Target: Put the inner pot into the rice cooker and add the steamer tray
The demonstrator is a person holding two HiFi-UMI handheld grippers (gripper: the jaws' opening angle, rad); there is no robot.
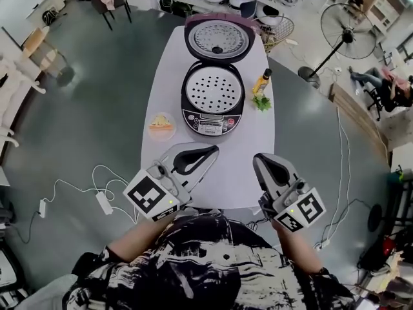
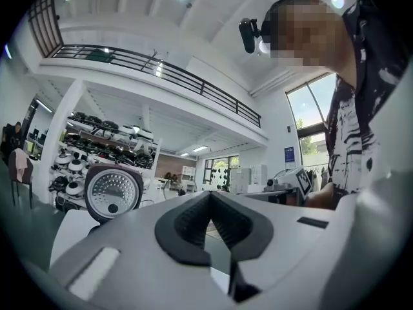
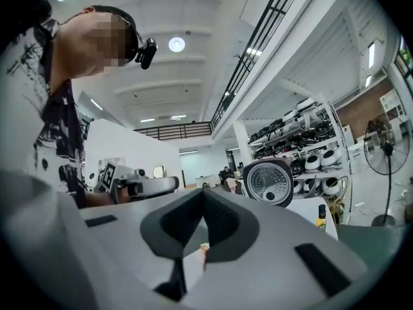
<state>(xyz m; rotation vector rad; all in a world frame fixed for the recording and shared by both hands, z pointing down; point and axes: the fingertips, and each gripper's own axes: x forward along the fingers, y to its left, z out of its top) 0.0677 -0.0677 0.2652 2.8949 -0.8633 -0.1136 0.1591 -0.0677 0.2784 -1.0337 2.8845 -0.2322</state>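
Holding left gripper and right gripper at the near edge of my worktop, jaws closed, empty. Rice cooker sits ahead between them, steamer tray already inside, and the left looks slightly nearer.

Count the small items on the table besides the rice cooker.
3. A dish of food left of the rice cooker; a yellow bottle to its right; a green sprig just in front of the bottle. The open lid may hide others behind it.
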